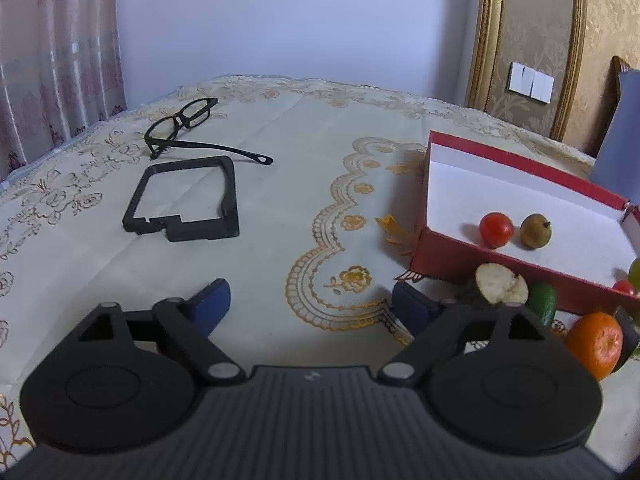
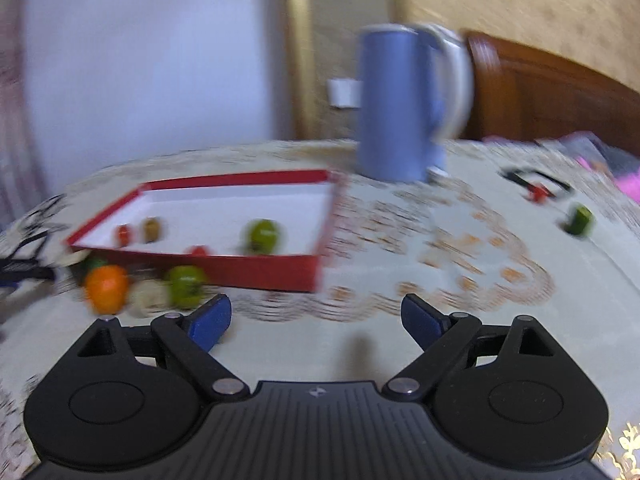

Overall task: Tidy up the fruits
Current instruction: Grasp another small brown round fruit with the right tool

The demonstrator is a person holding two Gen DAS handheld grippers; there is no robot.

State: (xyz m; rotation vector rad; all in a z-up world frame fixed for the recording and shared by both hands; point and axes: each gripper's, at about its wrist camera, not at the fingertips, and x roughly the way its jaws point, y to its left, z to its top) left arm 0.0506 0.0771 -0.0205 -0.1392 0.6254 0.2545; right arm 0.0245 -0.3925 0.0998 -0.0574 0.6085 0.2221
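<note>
A red box with a white inside (image 1: 500,184) (image 2: 324,216) lies on the tablecloth. In it are a red tomato (image 1: 496,229), a brown pear (image 1: 535,230) and a green fruit (image 2: 262,235). Outside its near wall lie a half apple (image 1: 502,283), a green fruit (image 1: 543,302) and an orange (image 1: 595,342) (image 2: 106,289). My left gripper (image 1: 310,300) is open and empty, left of these fruits. My right gripper (image 2: 316,320) is open and empty, right of the loose fruits. The right wrist view is blurred.
Black glasses (image 1: 184,124) and a black frame part (image 1: 184,200) lie at the far left. A blue kettle (image 2: 400,104) stands behind the box. A green fruit (image 2: 578,220) and a small red thing (image 2: 540,192) lie at the far right.
</note>
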